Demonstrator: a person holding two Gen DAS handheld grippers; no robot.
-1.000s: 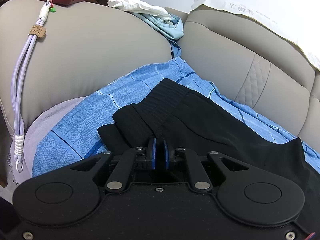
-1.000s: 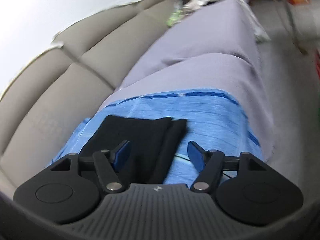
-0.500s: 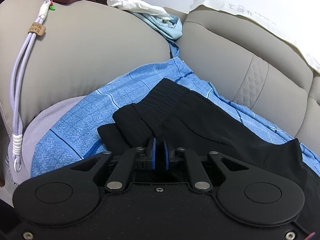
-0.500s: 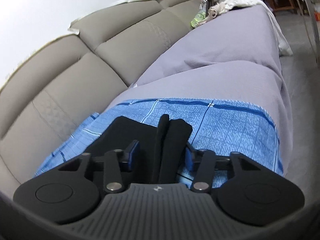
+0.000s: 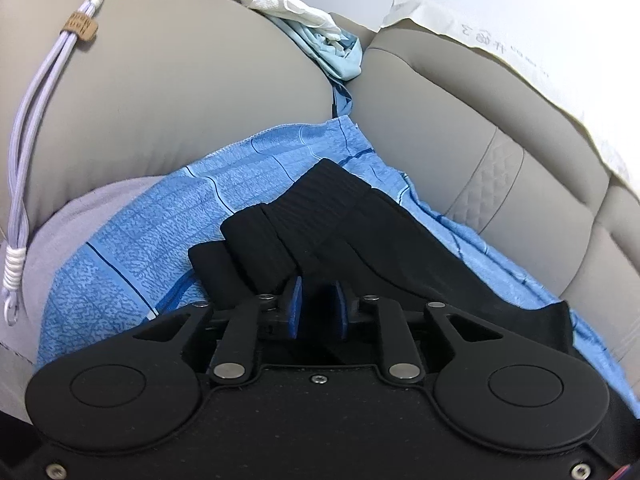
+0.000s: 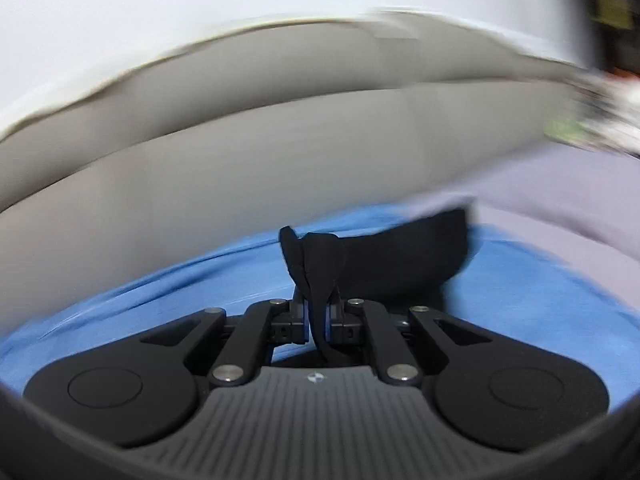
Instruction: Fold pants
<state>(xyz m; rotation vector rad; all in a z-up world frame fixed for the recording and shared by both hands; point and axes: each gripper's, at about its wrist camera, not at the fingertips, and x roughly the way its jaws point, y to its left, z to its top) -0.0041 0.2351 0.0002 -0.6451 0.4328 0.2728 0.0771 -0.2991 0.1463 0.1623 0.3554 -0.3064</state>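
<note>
The black pants (image 5: 360,240) lie on a blue patterned cloth (image 5: 160,232) on the sofa seat, with the ribbed waistband (image 5: 320,196) toward the armrest. My left gripper (image 5: 316,308) sits over the waistband end with its blue pads a small gap apart and dark fabric showing between them. My right gripper (image 6: 316,320) is shut on a bunched edge of the pants (image 6: 316,264) and holds it lifted above the blue cloth (image 6: 540,300). The right wrist view is motion-blurred.
A grey sofa armrest (image 5: 160,100) with a lilac cord (image 5: 28,128) hanging over it stands to the left. Backrest cushions (image 5: 500,140) rise behind. White and light blue cloths (image 5: 312,24) lie in the corner. A lilac cover (image 6: 560,200) lies on the seat.
My right gripper closed on the pants edge, lifted it and swung toward the backrest. My left gripper's pads have parted slightly.
</note>
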